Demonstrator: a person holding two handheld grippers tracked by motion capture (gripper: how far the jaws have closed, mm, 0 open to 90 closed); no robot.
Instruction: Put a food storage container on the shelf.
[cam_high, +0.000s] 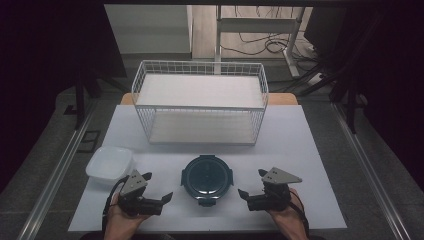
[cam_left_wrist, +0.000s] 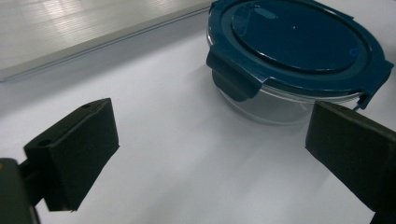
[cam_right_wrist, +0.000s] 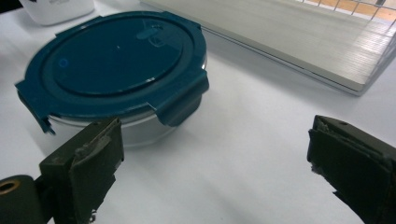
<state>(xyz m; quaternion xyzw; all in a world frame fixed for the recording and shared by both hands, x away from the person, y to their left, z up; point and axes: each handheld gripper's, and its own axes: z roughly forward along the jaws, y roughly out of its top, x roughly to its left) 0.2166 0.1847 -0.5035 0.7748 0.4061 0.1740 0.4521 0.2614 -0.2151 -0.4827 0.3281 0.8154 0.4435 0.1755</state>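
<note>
Container: a round glass container (cam_high: 207, 179) with a dark blue clip-on lid sits on the white table (cam_high: 310, 150), at the near middle, between my two grippers. The lid is on; one clip flap hangs down over the glass on the side facing my left gripper view (cam_left_wrist: 232, 77), another on the side facing my right gripper view (cam_right_wrist: 182, 100).
Left gripper: my left gripper (cam_high: 158, 187) rests on the table just left of the container, jaws spread wide and holding nothing. In its own view the container (cam_left_wrist: 299, 56) lies ahead, toward the right jaw, not touched.
Right gripper: my right gripper (cam_high: 253, 183) lies just right of the container, jaws also spread wide with only bare table between them. In its view the container (cam_right_wrist: 116, 70) stands beyond the left jaw, apart from it.
Wire basket: a white wire basket (cam_high: 200, 102) stands beyond the container, toward the far side.
White tub: a shallow white tub (cam_high: 109, 165) sits on the near left, just beyond my left gripper.
</note>
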